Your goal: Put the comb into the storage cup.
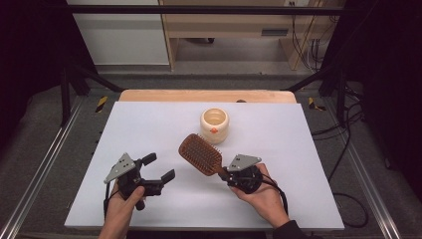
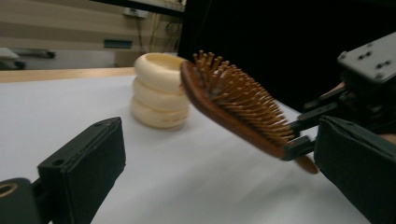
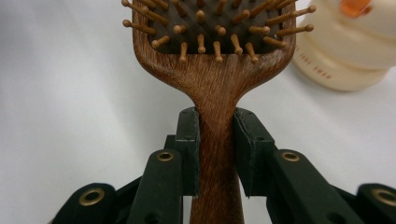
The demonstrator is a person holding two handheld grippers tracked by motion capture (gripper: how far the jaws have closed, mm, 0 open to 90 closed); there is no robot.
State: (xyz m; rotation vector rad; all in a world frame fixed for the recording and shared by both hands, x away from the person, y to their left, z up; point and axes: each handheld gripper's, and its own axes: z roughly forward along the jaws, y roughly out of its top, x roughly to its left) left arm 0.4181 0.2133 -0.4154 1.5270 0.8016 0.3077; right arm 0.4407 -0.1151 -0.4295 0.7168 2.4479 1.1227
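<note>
A wooden paddle hairbrush (image 1: 200, 154) with wooden pins is lifted off the white table (image 1: 149, 124), pins facing up. My right gripper (image 1: 222, 174) is shut on its handle. In the right gripper view the two black jaws (image 3: 217, 154) clamp the narrow neck of the hairbrush (image 3: 215, 79) from both sides. My left gripper (image 1: 160, 167) hovers open at the front left, nothing between its jaws. In the left gripper view its wide-apart jaws (image 2: 222, 140) frame the hairbrush (image 2: 233, 98), with the right gripper (image 2: 299, 142) at its handle.
A cream ribbed cup (image 1: 214, 125) with an orange mark stands upright at the table's middle, just behind the brush head. The same cup (image 2: 159, 93) appears behind the brush in the left gripper view, and the cup (image 3: 345, 51) sits at upper right in the right gripper view.
</note>
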